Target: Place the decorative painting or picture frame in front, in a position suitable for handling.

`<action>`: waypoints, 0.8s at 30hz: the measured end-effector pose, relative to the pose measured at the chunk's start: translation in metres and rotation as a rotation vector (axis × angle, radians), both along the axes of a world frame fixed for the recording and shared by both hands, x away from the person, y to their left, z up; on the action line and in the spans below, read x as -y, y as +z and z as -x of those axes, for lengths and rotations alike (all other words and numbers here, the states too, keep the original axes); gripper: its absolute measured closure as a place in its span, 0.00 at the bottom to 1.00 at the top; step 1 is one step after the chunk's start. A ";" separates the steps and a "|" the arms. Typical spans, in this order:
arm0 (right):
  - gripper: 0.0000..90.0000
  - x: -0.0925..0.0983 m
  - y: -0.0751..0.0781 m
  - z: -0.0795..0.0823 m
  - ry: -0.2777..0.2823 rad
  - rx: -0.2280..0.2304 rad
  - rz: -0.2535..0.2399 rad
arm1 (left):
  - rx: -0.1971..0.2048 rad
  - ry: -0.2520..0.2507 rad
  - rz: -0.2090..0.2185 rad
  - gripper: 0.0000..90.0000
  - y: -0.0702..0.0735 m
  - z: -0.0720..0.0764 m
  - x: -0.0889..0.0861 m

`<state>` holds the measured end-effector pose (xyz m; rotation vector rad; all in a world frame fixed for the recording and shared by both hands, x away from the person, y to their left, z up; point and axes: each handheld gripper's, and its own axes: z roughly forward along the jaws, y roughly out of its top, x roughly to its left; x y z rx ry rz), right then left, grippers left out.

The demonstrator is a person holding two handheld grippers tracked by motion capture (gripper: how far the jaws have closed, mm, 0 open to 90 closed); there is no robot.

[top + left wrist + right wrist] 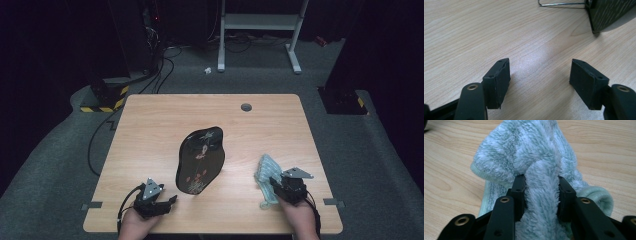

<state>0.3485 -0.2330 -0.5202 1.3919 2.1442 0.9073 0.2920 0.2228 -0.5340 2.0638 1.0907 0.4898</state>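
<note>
A fluffy pale green and white striped cloth [265, 172] lies bunched near the table's front right corner. My right gripper [274, 184] sits at its near end. In the right gripper view, the right gripper [541, 185] is shut on a raised fold of the cloth [529, 152], with both pads pressed into the pile. A black lacquered plate [201, 160] with a red and gold pattern stands upright in the middle of the table. My left gripper [169, 204] rests near the front edge, left of the plate. Seen in its own view, the left gripper [539, 75] is open over bare wood.
The plate's lower edge [609, 15] and its wire stand [561, 4] are at the top of the left gripper view. The wooden table [150, 125] has a grey cable hole [246, 107] near its far edge. On the floor beyond are a white desk frame [260, 22] and cables [100, 135].
</note>
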 end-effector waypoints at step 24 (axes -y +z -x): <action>0.77 -0.002 0.008 0.007 0.001 0.064 -0.021 | -0.001 -0.007 0.005 0.38 0.000 0.001 -0.001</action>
